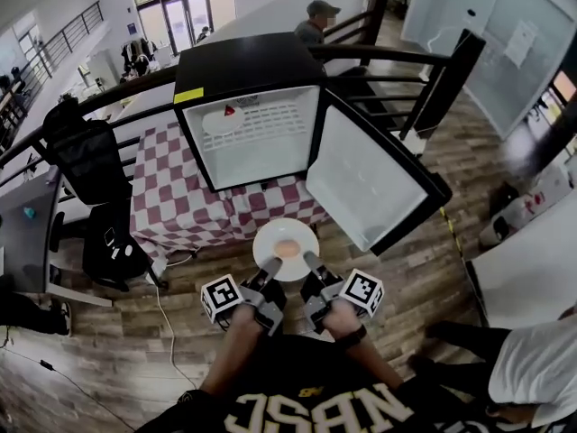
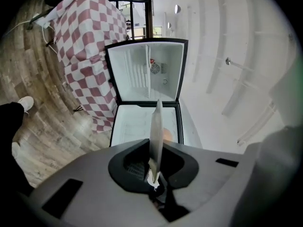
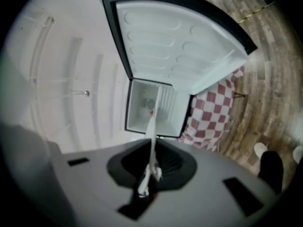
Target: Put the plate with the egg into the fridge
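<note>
Forearms reach forward side by side; left tongs and right tongs both clench the near rim of the plate with the egg, held level in the air before the open fridge.

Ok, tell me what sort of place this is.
Probably an office or lab mezzanine: a black railing overlooks a lower floor, an office chair stands nearby, and the fridge sits on a cloth-covered table.

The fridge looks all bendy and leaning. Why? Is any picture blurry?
Head view: the wide lens curves everything, so the fridge leans back. Left gripper view: fairly sharp, dark rounded corners, plate seen edge-on. Right gripper view: softer and blurrier, same curved edges.
</note>
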Tool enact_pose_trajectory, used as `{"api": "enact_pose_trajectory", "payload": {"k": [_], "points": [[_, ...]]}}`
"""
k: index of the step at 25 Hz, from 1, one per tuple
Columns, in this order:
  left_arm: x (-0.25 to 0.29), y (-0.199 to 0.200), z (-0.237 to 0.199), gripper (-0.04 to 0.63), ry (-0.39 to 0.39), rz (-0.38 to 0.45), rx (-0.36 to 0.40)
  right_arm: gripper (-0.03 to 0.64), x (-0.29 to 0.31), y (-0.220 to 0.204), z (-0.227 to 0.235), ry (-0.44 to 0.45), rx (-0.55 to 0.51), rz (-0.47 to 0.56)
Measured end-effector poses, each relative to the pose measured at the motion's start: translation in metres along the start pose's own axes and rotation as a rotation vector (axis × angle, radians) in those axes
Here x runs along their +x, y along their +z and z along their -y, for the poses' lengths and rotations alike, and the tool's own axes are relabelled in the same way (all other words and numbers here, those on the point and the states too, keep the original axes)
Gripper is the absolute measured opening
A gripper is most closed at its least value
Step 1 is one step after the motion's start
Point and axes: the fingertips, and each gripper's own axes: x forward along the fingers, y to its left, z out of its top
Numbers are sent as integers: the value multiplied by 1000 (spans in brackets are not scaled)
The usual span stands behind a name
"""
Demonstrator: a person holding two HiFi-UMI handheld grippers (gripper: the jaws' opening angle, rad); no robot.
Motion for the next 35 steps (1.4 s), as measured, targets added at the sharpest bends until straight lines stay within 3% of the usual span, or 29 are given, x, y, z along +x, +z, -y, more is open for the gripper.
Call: {"api": "enact_pose_trajectory", "payload": {"k": [5,12,18,30,35], "points": [[32,56,13,40,14,-27,67,44,49,19,-16,-3,-1,27],[58,113,20,40,9,-61,51,44,108,30,-22,-6,43,58],[71,161,24,40,0,-78,81,44,155,35,-35,14,41,84],[111,191,21,40,5,-106,41,44,194,62,-23,-20,89,120],[140,207,25,40,5,-86,85,44,214,91,-28,2,76,115]]}}
